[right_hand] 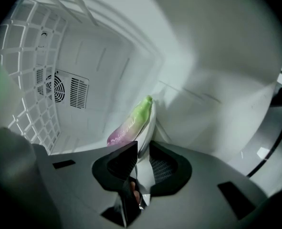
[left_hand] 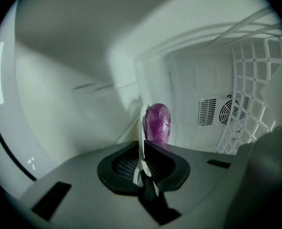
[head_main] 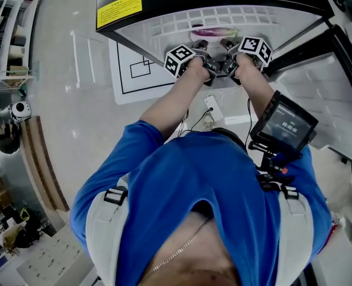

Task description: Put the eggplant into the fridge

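Black ribbed pads (left_hand: 124,166) of the left gripper (left_hand: 143,149) are clenched on the edge of a thin white tray (left_hand: 141,128), which shows there edge-on as a narrow upright strip. Just past that edge lies the glossy purple eggplant (left_hand: 157,123), its rounded purple end facing this gripper.

On the other side, the right gripper (right_hand: 141,147) has its jaws a little apart. The tray's opposite rim (right_hand: 149,123) sits in the gap, and the pads do not visibly press on it. From here the eggplant (right_hand: 131,123) fades from purple to a pale green tip.

Tray and eggplant are both inside the white plastic fridge (left_hand: 83,104). On one side of the compartment stands a white lattice shelf (right_hand: 21,80), and a slotted fan vent (right_hand: 59,89) is in the back wall.

From the head view, both grippers reach side by side into the open compartment, their marker cubes (head_main: 180,60) close together and the eggplant (head_main: 214,33) just beyond them. A yellow label (head_main: 119,6) sits on the fridge's dark top.
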The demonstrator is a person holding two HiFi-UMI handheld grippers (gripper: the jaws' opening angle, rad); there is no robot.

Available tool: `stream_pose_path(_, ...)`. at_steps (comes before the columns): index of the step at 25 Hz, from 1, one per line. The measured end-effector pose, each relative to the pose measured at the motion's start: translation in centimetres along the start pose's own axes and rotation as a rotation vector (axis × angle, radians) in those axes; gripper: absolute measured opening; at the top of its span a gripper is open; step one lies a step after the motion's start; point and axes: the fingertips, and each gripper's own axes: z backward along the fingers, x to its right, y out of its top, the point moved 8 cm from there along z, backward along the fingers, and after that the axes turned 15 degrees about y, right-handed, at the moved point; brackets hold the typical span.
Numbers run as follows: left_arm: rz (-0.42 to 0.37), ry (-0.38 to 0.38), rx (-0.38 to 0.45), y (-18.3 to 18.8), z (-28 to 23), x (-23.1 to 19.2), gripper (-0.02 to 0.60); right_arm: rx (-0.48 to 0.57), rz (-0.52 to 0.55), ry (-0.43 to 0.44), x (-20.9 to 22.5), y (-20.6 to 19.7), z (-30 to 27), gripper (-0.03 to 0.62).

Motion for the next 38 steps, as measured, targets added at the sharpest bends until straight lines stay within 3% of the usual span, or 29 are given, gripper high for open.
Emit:
stream_pose_path(7, -0.083, 0.002, -0.004, 0.3, 0.1, 0.6, 0.030, -0.007, 0.020, -0.002, -0.5, 0.2, -0.2, 0.060)
stream_pose_path(16, -0.234, -0.033, -0.024, 0.3, 0.6, 1.5, 0.121, -0.011, 0.005, 0.016, -0.9, -0.2, -0.4, 0.060)
stream_pose_path(27, -0.429, -0.037, -0.131, -1.2, 1.1, 1.3, 0.143, -0.005, 0.011, 0.007, -0.8, 0.4, -0.3, 0.060)
stream_pose_path(31, -0.452, -0.045, -0.167, -2.1, 1.2, 1.1, 0.141, -0.014, 0.014, 0.005, -0.7, 0.3, -0.5, 0.060)
stream_pose_path(38, -0.405, -0.083, -0.174, -2.2, 0.3, 1.4, 0.138, -0.036, 0.021, 0.002, -0.5, 0.3, -0.6, 0.061)
